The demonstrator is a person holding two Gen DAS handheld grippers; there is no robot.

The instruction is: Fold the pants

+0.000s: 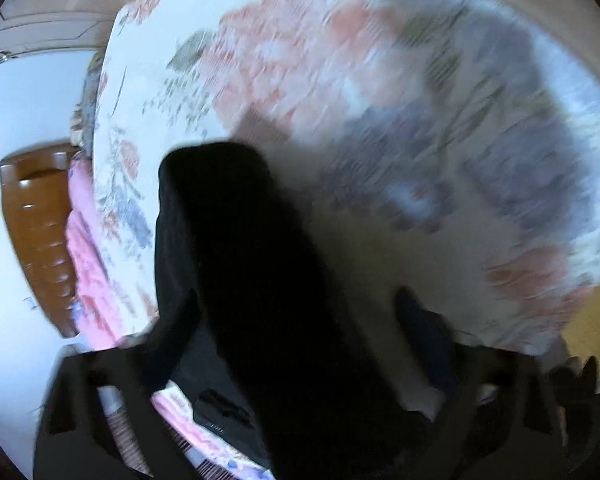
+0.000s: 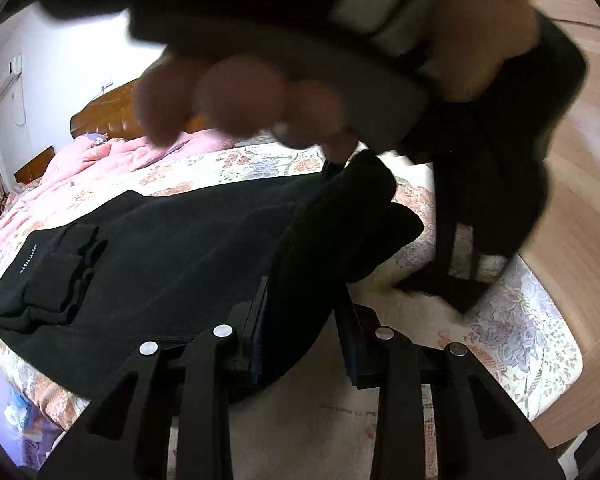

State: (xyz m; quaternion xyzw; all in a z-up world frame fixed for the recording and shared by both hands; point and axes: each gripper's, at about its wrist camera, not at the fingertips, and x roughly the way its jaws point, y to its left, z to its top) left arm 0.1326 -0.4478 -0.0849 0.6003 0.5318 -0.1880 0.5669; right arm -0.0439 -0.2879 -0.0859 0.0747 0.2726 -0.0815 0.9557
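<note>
Left wrist view: the left gripper [image 1: 296, 332] tilts down over the black knit pants [image 1: 236, 248] on the floral bedsheet [image 1: 340, 60], jaws parted around the cloth; blur hides any pinch. The pants run away up-frame.

Right wrist view: the right gripper [image 2: 300, 312] clamps a raised pants hem; a hand [image 2: 240, 96] looms above.

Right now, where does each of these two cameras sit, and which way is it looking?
Left wrist: on the left tongs, looking steeply down at black pants on a floral bedspread; only its fingers show.
Right wrist: on the right tongs, which pinch the pants; a hand holds the other tongs ahead.
Shared: pants, bedspread, pink quilt.
</note>
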